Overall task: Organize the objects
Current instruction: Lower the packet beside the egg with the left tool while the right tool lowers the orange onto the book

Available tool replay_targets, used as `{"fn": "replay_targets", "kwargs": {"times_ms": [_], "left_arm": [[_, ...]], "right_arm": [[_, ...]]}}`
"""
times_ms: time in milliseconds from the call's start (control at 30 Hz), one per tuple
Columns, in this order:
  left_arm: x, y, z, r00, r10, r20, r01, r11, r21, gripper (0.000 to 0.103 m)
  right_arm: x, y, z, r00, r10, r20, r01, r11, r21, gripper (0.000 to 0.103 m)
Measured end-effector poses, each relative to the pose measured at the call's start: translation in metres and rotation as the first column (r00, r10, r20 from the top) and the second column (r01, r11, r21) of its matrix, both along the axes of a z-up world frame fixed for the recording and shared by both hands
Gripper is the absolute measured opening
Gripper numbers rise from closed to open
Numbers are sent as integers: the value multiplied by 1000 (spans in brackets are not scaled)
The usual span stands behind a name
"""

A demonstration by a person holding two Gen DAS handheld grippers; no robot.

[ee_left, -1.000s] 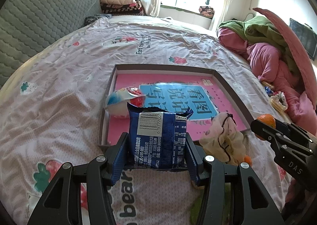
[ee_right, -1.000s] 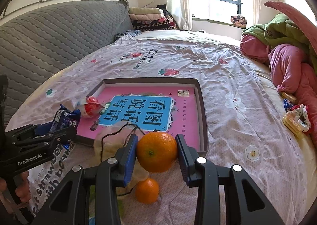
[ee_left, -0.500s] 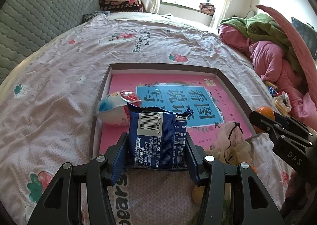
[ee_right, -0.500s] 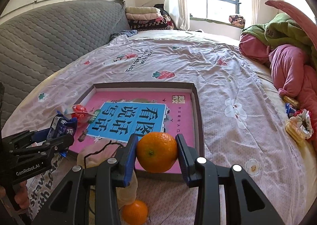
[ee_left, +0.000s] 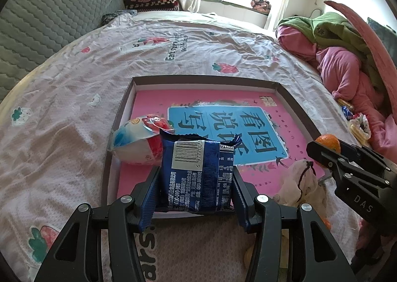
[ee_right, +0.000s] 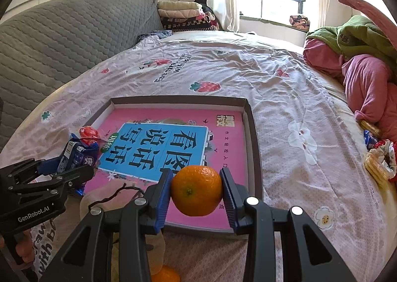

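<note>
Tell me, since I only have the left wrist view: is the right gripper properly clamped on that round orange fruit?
Observer: Yes. In the right wrist view the right gripper has both blue pads pressed against the sides of the round orange fruit, with the stem end facing the camera.
Operator: What does it line up with?
Observer: The near right part of the pink book inside the shallow brown cardboard tray.
Operator: Is anything outside the tray?
Observer: A second orange fruit lies on the pink printed bed sheet below that gripper, short of the tray's near rim.
</note>
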State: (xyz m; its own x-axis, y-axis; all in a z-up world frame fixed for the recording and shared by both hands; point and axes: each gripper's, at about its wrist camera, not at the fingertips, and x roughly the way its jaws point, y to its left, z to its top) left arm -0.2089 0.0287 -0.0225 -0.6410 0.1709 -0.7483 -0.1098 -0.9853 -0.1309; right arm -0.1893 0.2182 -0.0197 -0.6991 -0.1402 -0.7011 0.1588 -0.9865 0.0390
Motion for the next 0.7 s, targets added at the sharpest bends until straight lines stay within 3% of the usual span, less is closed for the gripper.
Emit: {"fn": "replay_targets", "kwargs": {"times_ms": [700], "left_arm": [[-10, 9, 0, 1000, -17, -12, 17, 1000, 6, 54]], "right_arm": [[-11, -1, -18, 999, 10, 38, -10, 1000, 5, 39]]}}
